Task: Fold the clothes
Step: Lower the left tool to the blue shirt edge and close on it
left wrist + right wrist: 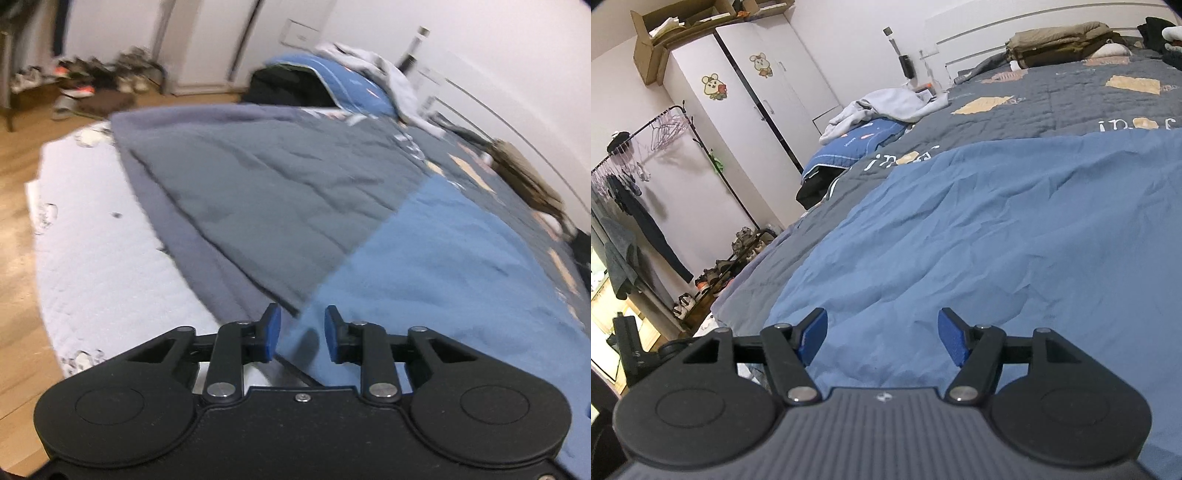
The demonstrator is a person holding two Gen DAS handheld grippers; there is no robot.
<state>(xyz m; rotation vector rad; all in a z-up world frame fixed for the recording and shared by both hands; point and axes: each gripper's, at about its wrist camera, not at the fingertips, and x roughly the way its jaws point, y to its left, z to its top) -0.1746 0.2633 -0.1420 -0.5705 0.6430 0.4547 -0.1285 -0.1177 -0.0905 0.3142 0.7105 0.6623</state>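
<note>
Blue garment (979,240) flat on grey quilt (258,177), both hand-held grippers (302,334) (882,339) parted, empty

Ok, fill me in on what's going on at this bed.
A person holds two grippers over a blue garment spread flat on the grey quilt. The left gripper is open at the garment's near edge; the right gripper is open above the cloth. Neither grips anything, so no fold has begun.
</note>
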